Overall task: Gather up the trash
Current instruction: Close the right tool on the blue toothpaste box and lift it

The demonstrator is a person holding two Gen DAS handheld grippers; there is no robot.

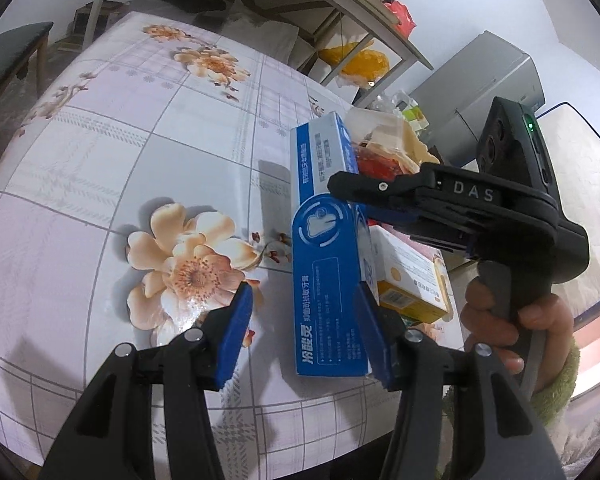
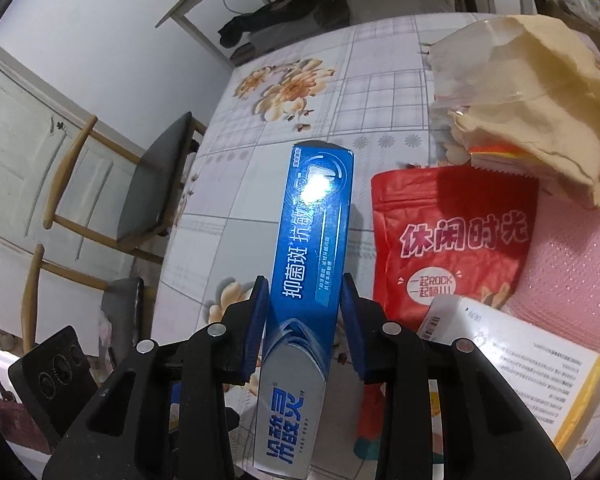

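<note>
Left wrist: left gripper [image 1: 300, 332] stands open at the table [image 1: 100, 160] edge, the box [image 1: 328, 264] just inside its right pad, not pinched; right gripper [image 1: 364, 192] clamps it higher up, far pad hidden. Right wrist: right gripper [image 2: 305, 324] clamped on the box [image 2: 312, 248], long axis running straight ahead; the box's near end is cut off.
</note>
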